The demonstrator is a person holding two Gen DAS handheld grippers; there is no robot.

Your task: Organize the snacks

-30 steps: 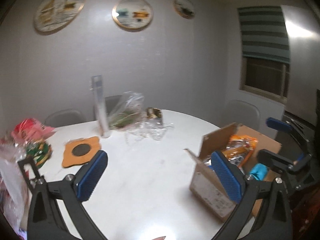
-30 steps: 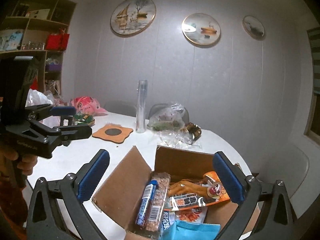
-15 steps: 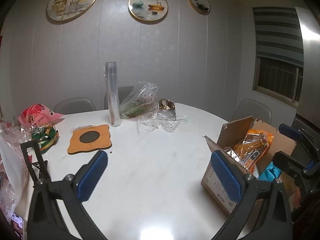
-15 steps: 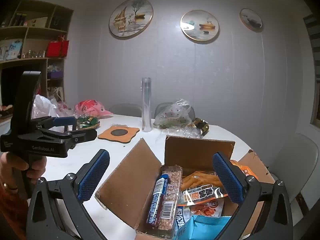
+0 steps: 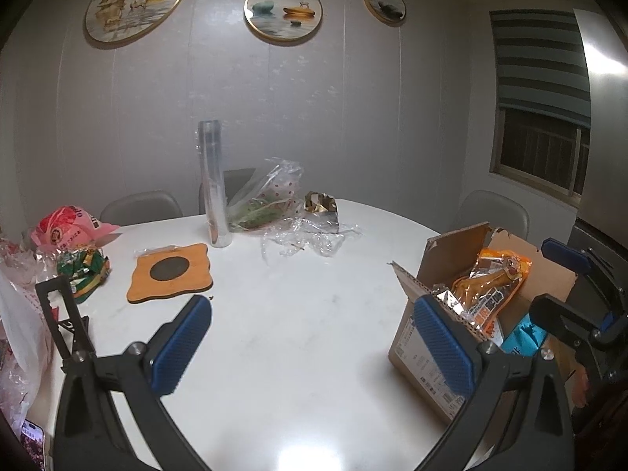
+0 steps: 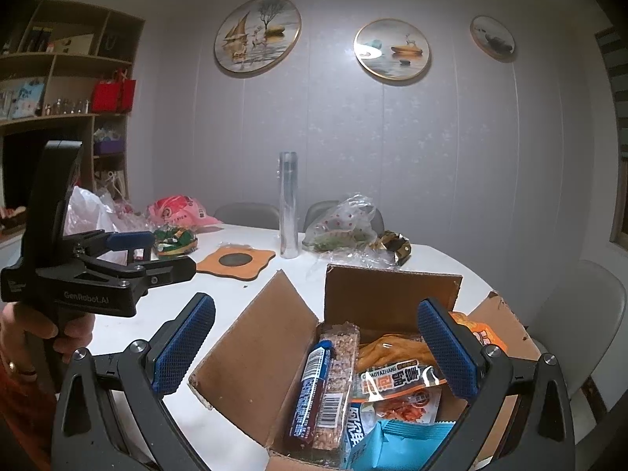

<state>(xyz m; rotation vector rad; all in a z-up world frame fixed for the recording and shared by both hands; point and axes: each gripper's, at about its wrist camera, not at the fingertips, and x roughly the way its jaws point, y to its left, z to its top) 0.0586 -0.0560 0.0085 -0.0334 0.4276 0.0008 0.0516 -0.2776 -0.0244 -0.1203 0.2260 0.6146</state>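
Cardboard box stood open at the right edge of the white table in the left wrist view, with an orange snack pack leaning up out of it. The left gripper hung above bare tabletop, its blue pads spread wide and nothing between them. Compared with a second before, this view had swung up and levelled: the wall plates sat lower in frame, and the box had slid further right. Near the far side stood a clear tube, an orange coaster and crumpled plastic wrap. The right gripper showed at the right edge, beside the box.

In the right wrist view, the right gripper hovered over the open box, jaws wide and empty. Inside lay a nut bar beside a dark blue bar, the orange pack and a light blue packet. The box had moved slightly lower and nearer than a second earlier. The left gripper was at the left, held by a hand, spread apart as before.
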